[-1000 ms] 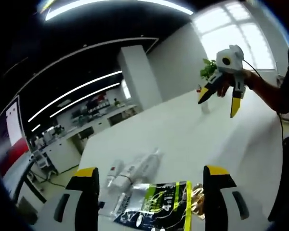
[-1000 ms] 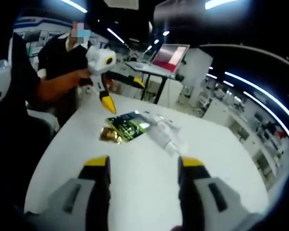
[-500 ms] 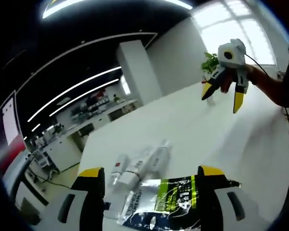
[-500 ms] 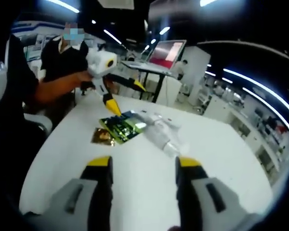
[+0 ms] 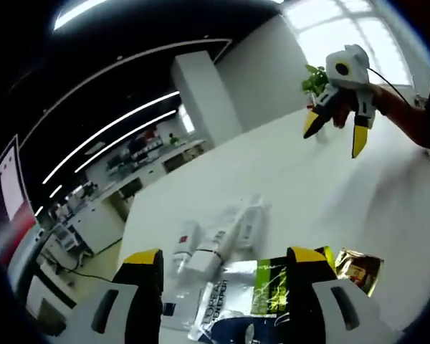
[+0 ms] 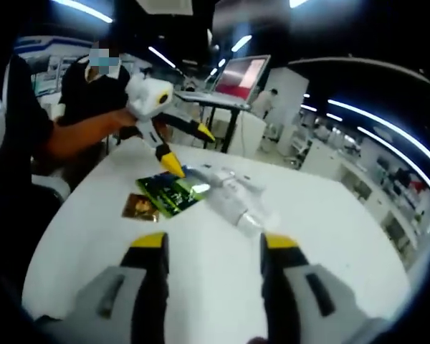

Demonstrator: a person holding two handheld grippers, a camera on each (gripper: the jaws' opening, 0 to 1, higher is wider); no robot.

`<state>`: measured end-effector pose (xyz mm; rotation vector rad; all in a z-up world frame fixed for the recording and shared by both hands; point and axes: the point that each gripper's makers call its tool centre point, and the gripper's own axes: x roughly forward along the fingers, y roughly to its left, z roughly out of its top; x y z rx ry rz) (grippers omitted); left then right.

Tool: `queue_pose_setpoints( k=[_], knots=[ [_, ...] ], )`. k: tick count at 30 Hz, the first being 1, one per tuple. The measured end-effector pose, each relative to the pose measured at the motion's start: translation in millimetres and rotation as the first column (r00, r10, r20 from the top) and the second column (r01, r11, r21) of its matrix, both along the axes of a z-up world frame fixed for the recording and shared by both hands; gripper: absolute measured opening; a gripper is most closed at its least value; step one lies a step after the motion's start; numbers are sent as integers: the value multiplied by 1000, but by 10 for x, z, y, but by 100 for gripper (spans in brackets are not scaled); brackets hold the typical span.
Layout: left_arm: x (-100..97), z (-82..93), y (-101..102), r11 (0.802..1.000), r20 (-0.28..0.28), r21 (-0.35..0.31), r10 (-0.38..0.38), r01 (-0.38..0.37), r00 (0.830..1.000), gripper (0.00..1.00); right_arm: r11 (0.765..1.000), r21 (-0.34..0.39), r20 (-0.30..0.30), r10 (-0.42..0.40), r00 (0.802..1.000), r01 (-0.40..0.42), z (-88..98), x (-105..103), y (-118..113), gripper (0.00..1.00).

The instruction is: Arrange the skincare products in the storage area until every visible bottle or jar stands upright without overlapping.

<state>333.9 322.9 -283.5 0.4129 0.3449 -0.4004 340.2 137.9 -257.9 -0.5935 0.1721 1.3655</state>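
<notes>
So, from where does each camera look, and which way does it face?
Left gripper view: rides on the left gripper, low over the white table, facing the lying tubes and the green sachet; the right gripper is held up beyond, with a hand on it.
Right gripper view: rides on the right gripper, facing back across the table toward the person; the left gripper dips at the sachet, near a small gold packet.
Shared: table, tubes, sachet, and each other's gripper.

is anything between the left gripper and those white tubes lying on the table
Partly. The left gripper hangs open over the silver and green sachet, which lies just before the white tubes. Nothing else visible blocks them.
</notes>
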Motion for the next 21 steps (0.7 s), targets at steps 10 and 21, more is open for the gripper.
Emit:
queue_pose_setpoints(
  k=[10, 21],
  knots=[
    [74, -48, 15, 1000, -10, -5, -4, 4, 1000, 70, 1000, 8, -10, -17, 1000, 17, -44, 98, 51, 49],
    [182, -102, 45, 1000, -14, 26, -6, 6, 1000, 68, 999, 30, -19, -34, 999, 35, -57, 184, 89, 48]
  ],
)
